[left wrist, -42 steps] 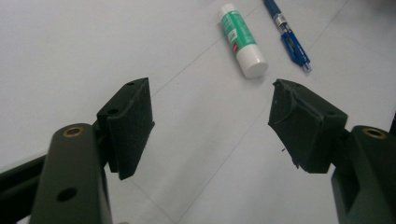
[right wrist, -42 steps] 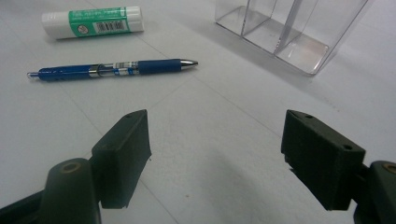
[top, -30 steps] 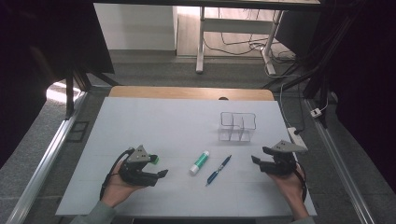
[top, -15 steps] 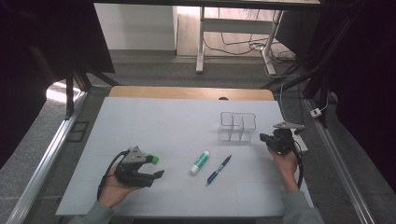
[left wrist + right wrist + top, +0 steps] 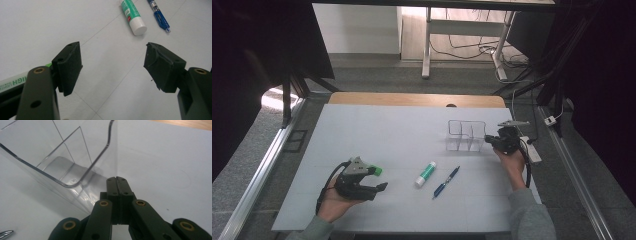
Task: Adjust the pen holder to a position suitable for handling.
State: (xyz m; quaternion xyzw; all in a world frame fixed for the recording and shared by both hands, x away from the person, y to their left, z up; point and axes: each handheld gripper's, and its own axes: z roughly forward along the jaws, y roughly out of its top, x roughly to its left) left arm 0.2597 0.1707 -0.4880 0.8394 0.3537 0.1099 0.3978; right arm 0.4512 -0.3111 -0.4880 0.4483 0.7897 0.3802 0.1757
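now the right gripper (image 5: 492, 142) has slid up beside the clear organizer (image 5: 466, 135) at the table's 2 o'clock — jaws pressed together, empty, tips at its wall, likely to nudge it. left gripper (image 5: 379, 187) idle, jaws apart — glue stick (image 5: 425, 174) and pen (image 5: 446, 181) untouched.

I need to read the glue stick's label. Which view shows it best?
The left gripper view: the glue stick lies close there, its white cap and green printed body large. In the high view it is small, beside the blue pen, print unreadable.
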